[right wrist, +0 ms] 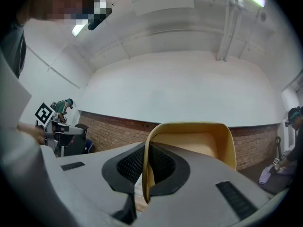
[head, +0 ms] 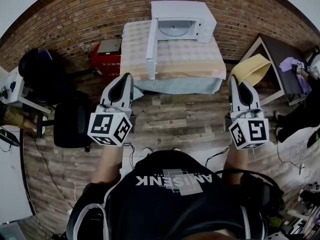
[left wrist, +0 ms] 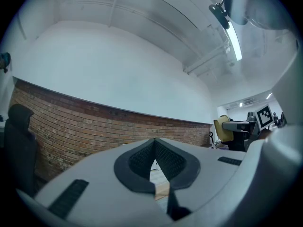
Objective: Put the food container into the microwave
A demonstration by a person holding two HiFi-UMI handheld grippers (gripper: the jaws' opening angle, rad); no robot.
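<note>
A white microwave (head: 182,21) stands at the far end of a cloth-covered table (head: 175,59). Its door (head: 151,46) hangs open to the left and the glass turntable (head: 175,30) shows inside. My right gripper (head: 243,84) (right wrist: 144,169) is shut on the rim of a tan-yellow food container (head: 252,69) (right wrist: 189,148), held in the air to the right of the table's near corner. My left gripper (head: 122,81) (left wrist: 155,167) is out in front of the table's left near corner, jaws together with nothing between them.
A red box (head: 106,59) sits on the floor left of the table. A black office chair (head: 70,124) stands to my left. To the right, a person (head: 310,66) works at a dark desk (head: 285,64). Cables lie on the wooden floor.
</note>
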